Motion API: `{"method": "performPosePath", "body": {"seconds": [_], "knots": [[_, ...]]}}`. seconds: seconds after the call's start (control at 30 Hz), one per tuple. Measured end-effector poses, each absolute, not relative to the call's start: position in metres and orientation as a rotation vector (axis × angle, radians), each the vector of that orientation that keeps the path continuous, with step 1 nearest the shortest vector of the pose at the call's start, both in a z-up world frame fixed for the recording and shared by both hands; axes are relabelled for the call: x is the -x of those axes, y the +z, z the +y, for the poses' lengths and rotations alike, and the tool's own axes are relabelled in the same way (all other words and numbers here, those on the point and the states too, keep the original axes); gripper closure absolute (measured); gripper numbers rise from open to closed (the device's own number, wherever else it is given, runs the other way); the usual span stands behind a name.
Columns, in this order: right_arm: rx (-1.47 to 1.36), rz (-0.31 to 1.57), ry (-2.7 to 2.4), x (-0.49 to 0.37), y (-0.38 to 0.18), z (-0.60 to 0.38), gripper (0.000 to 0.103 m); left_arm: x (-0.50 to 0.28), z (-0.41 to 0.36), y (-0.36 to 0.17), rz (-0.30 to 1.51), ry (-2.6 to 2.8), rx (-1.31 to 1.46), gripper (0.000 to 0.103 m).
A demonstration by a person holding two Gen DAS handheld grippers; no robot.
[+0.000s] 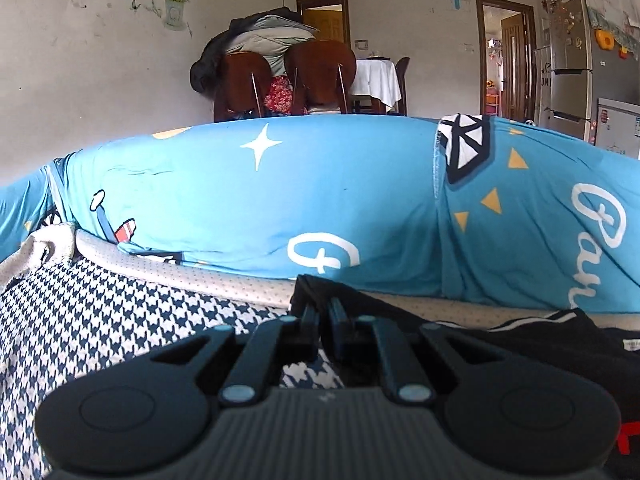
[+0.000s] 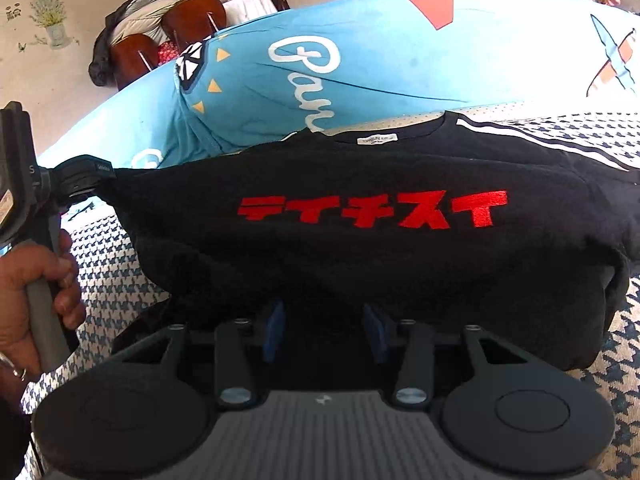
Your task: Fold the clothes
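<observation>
a black cotton t-shirt with red block lettering across the chest [image 2: 368, 216] is seen spread on a blue-and-white houndstooth cloth surface [image 2: 116, 280], its neckline with a white label turned toward the far side and white stripes shown along one shoulder. behind it, a bright blue sofa cover printed with white script, stars and yellow triangles [image 2: 380, 60] is draped over a raised backrest, and a strip of pale perforated padding [image 1: 224, 284] is seen between the cover and the houndstooth cloth.

the left claw [image 1: 324, 316] is clenched on the black shirt's left edge; in the left wrist view its dark fingers are drawn nearly together with black fabric pinched between them, and in the right wrist view the shirt's corner is seen pulled taut to a point at that claw [image 2: 86, 178]. a hand [image 2: 36, 292] is wrapped around the grey handle of the left tool.

the right claw [image 2: 324, 330] is released: its two blue-padded fingers are held well apart at the shirt's near hem, with the black fabric bunched over and between them, and no pinch is seen.

in the background, two brown wooden chairs piled with bedding [image 1: 280, 76], a table under a white cloth [image 1: 376, 78] and a silver refrigerator [image 1: 576, 64] are seen.
</observation>
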State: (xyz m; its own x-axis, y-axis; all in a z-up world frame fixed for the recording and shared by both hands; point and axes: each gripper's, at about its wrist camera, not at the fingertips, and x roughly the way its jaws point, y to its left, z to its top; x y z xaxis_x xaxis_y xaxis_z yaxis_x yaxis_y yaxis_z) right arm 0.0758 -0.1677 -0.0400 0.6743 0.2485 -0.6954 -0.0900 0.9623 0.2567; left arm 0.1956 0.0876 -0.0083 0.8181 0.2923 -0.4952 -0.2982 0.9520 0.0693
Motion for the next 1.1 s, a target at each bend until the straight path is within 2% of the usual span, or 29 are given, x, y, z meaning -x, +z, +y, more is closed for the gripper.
{"method": "performPosePath", "body": {"seconds": [0.23, 0.3, 0.37, 0.43, 0.53, 0.6, 1.1], "knots": [[-0.187, 0.828, 0.235, -0.077, -0.041, -0.162, 0.059, -0.206, 0.109, -0.032, 0.644, 0.404, 0.027, 0.096], [-0.185, 0.83, 0.238, -0.077, -0.041, -0.162, 0.059, -0.209, 0.114, -0.041, 0.696, 0.424, 0.051, 0.09], [-0.187, 0.832, 0.24, -0.077, -0.041, -0.162, 0.059, -0.21, 0.118, -0.042, 0.714, 0.441, 0.073, 0.078], [-0.191, 0.833, 0.241, -0.077, -0.041, -0.162, 0.059, -0.206, 0.122, -0.037, 0.701, 0.439, 0.104, 0.048], [-0.188, 0.83, 0.242, -0.076, -0.04, -0.164, 0.059, -0.199, 0.122, -0.026, 0.673, 0.414, 0.128, 0.034], [-0.184, 0.819, 0.241, -0.075, -0.037, -0.164, 0.059, -0.194, 0.118, -0.018, 0.662, 0.386, 0.133, 0.029], [-0.184, 0.75, 0.176, -0.076, -0.02, -0.194, 0.059, -0.142, 0.066, 0.003, 0.687, 0.086, 0.126, 0.018]]}}
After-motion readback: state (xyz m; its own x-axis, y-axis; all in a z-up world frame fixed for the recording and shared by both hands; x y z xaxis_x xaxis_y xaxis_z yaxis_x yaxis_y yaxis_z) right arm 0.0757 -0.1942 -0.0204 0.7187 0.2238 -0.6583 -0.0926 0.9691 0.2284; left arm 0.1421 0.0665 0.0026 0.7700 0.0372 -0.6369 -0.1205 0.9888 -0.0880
